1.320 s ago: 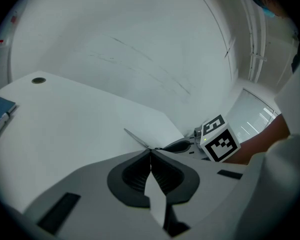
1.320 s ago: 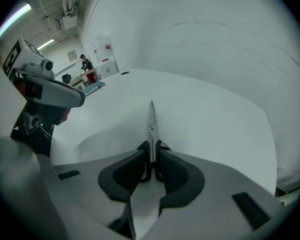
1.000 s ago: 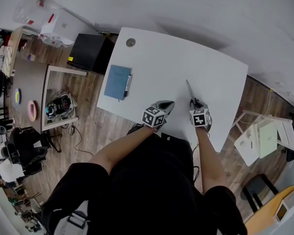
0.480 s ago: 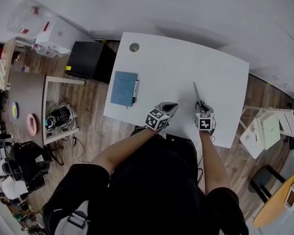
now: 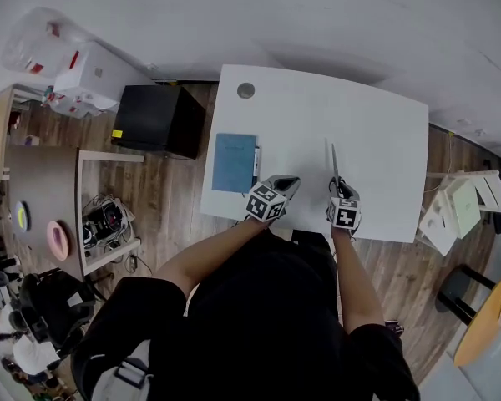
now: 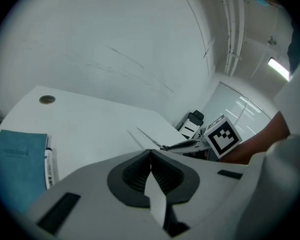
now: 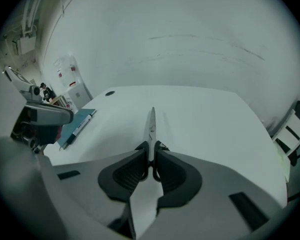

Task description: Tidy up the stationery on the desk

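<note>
We see our right gripper (image 7: 151, 158) pinching the scissors (image 7: 151, 126) at their handle end over the desk's (image 5: 376, 140) near edge, our left gripper (image 6: 150, 153) pressed together, empty, and the blue notebook (image 5: 235, 162) by the left edge.

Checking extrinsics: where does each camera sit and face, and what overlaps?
Head view: on the person's head, steeply down on the white desk; shows torso, both forearms, left gripper, right gripper.
Left gripper view: on the left gripper, along its shut, empty jaws across the desk toward the wall; a forearm at right.
Right gripper view: on the right gripper, along jaws clamping black-handled metal scissors; only the left gripper shows.
Shared: all three show the scissors and blue notebook.
</note>
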Tool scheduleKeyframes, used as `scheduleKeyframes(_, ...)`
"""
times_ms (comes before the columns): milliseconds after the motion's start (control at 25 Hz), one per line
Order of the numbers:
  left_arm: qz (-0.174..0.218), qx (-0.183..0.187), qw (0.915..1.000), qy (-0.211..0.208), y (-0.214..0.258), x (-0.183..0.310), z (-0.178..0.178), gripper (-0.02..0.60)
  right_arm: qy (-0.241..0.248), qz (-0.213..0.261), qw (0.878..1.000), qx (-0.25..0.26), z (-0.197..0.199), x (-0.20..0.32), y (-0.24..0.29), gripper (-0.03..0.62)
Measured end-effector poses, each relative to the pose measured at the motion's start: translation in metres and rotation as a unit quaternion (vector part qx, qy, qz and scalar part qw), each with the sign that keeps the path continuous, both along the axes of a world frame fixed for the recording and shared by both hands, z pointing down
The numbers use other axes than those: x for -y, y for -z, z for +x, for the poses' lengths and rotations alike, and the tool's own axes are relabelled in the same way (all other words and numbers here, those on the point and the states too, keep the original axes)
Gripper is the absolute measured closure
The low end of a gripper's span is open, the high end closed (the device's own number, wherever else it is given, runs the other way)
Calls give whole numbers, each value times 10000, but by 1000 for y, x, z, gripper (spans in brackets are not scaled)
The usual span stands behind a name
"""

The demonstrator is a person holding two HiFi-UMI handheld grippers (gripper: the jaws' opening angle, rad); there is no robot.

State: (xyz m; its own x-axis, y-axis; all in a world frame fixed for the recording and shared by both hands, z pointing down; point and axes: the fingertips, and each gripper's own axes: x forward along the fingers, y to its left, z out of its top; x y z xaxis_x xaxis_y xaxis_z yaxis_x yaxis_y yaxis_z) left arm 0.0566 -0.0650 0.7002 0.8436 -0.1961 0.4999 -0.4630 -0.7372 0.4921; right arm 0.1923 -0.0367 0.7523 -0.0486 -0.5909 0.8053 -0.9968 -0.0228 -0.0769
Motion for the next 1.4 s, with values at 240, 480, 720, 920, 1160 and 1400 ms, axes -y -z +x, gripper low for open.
scheduleKeyframes(240, 2, 35, 10000, 29, -6, 14, -49, 568, -319, 96, 9993, 186, -66, 9, 2, 505)
scheduleKeyframes(480, -58, 93, 9999, 42, -15, 21, -96, 568, -120, 87, 9996, 236, -133, 27, -1, 505)
scheduleKeyframes(720, -107, 147, 9998, 58, -21, 29, -127, 568, -205, 93, 9987, 450, -183, 41, -10, 505)
scheduleKeyframes(920, -92, 223, 9997, 52, -24, 32, -140, 568, -291, 64, 9982, 517, -207, 40, -16, 505)
scheduleKeyframes(1160, -183, 326, 9991, 184, -33, 38, -153, 568, -258, -63, 9985, 472, -220, 40, -28, 505)
scheduleKeyframes(1400, -209, 363, 9988, 259, -37, 35, -162, 568, -606, -129, 9949, 801, -228, 36, -39, 505)
